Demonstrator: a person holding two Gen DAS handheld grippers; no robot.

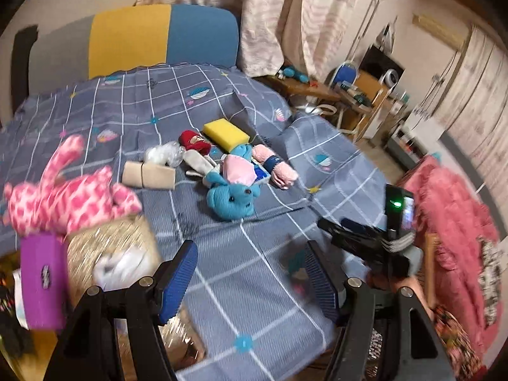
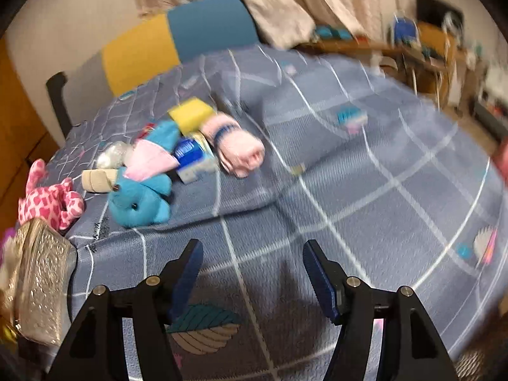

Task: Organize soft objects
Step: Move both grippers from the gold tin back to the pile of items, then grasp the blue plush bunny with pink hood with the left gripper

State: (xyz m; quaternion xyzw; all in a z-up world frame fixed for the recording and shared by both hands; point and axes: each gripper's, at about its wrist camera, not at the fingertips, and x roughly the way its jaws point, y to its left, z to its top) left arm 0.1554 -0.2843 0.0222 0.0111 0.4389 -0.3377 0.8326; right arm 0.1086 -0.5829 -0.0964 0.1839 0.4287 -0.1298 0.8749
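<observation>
From the left wrist view, the left gripper [image 1: 250,273] hovers with jaws spread wide and nothing between them, above a bed covered in a grey-blue checked sheet [image 1: 222,285]. Farther along the sheet lies a cluster: a blue plush toy [image 1: 233,198] with a pink bib, a yellow sponge [image 1: 226,133], a rolled pink towel [image 1: 275,166], a beige bandage roll [image 1: 149,175] and a red-capped doll [image 1: 194,141]. A pink spotted plush [image 1: 63,195] rests at the left on a glittery basket [image 1: 120,247]. The right gripper [image 1: 368,238] shows at the right edge. In the right wrist view, the right gripper [image 2: 250,270] is likewise open and empty over the sheet; a blue tissue pack [image 2: 193,155] sits between blue plush and towel, its writing too blurred to read.
</observation>
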